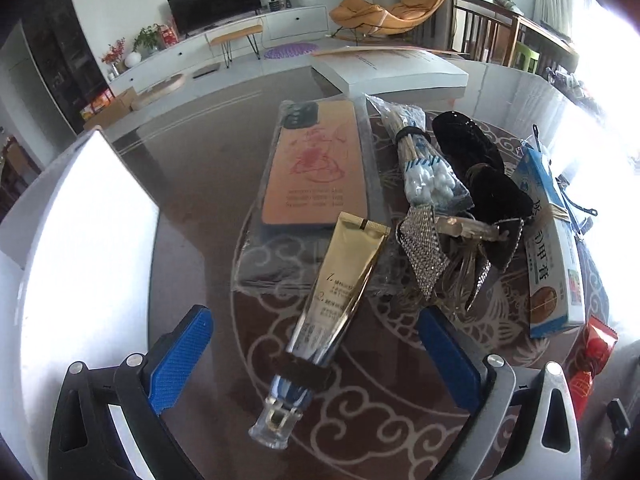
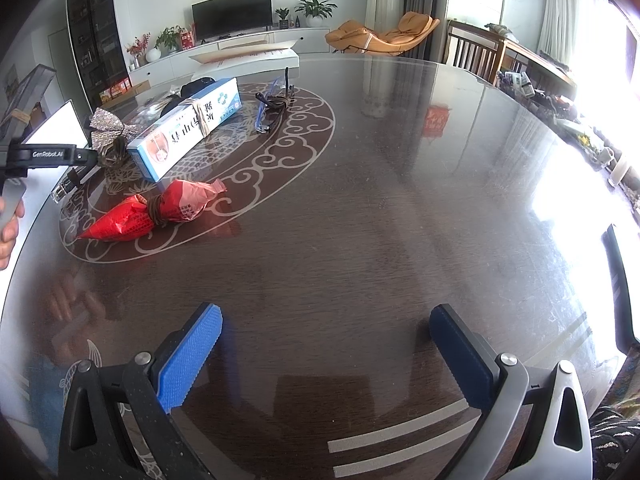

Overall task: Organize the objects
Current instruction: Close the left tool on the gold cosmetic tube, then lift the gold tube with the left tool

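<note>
Your left gripper has its blue pads spread wide, holding nothing, and the gold tube lies on the table in the gap between them without touching either pad. Its clear cap points back toward you, and its crimped end rests on the wrapped phone case, which lies toward the far edge of the table. Just right of the case is a bag of cotton swabs, then a black hair clip with a rhinestone bow in front of it. The long blue-and-white box lies at the right of the cluster, touching the clip and bow, with the red packet near its close end. A white box stands near the table's left edge.

Your right gripper is also parted and empty, hovering over bare dark tabletop near the close edge, well apart from the objects. In its view the red packet lies on the patterned oval, tied at its middle, with the blue-and-white box just beyond it and a tangle of dark cord farther toward the middle of the table
</note>
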A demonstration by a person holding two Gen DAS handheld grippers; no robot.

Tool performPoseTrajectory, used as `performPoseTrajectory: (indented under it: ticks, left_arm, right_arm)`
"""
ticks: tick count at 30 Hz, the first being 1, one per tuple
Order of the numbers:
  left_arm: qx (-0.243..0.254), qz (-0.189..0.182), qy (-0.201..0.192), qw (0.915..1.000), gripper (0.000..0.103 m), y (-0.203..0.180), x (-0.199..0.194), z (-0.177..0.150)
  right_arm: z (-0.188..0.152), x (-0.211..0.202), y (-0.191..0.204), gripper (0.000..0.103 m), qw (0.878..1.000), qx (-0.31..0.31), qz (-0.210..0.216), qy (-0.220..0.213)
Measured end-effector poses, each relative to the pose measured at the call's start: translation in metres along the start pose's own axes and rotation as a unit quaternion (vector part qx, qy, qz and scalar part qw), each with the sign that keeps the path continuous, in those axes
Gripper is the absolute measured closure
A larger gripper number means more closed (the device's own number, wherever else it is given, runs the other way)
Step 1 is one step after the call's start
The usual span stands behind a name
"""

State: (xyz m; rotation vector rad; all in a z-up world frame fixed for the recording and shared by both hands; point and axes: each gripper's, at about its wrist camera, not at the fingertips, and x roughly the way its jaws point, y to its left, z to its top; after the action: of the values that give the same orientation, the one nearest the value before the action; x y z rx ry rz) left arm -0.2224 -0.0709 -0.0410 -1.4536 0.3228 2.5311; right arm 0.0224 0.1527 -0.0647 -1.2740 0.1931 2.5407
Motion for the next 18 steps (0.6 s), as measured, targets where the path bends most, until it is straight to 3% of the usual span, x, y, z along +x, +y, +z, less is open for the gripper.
performPoseTrajectory:
  ticks: [1, 2, 3, 5, 6, 12, 18]
  left_arm:
    - [0.0, -0.007, 0.006, 1.0, 0.001, -0.001, 0.005, 0.0]
    - [0.004, -0.013, 0.007, 0.9999, 0.02, -0.004, 0.008, -0.001]
    - [0.009, -0.016, 0.009, 0.9998, 0.03, -0.006, 0.009, -0.004]
    - [-0.01, -0.029, -0.01, 0.9995, 0.067, -0.005, 0.003, -0.011]
    - [-0.022, -0.033, -0.014, 0.9991, 0.073, -0.004, 0.001, -0.015]
    - [-0.071, -0.015, -0.021, 0.9971, 0.077, -0.012, -0.023, -0.059]
    - [-0.081, -0.023, -0.023, 0.9962, 0.075, -0.036, -0.06, -0.12]
  right_arm:
    - [0.0, 0.0, 0.0, 0.0, 1.0, 0.0, 0.0, 0.0]
    - [0.0, 0.0, 0.0, 0.0, 1.0, 0.0, 0.0, 0.0]
    - [0.0, 0.0, 0.0, 0.0, 1.0, 0.0, 0.0, 0.0]
    - [0.0, 0.0, 0.0, 0.0, 1.0, 0.0, 0.0, 0.0]
    - [-0.001, 0.0, 0.0, 0.0, 1.0, 0.0, 0.0, 0.0]
    - [0.002, 0.002, 0.001, 0.0, 1.0, 0.001, -0.001, 0.001]
    - [0.001, 0.002, 0.001, 0.0, 1.0, 0.0, -0.001, 0.0]
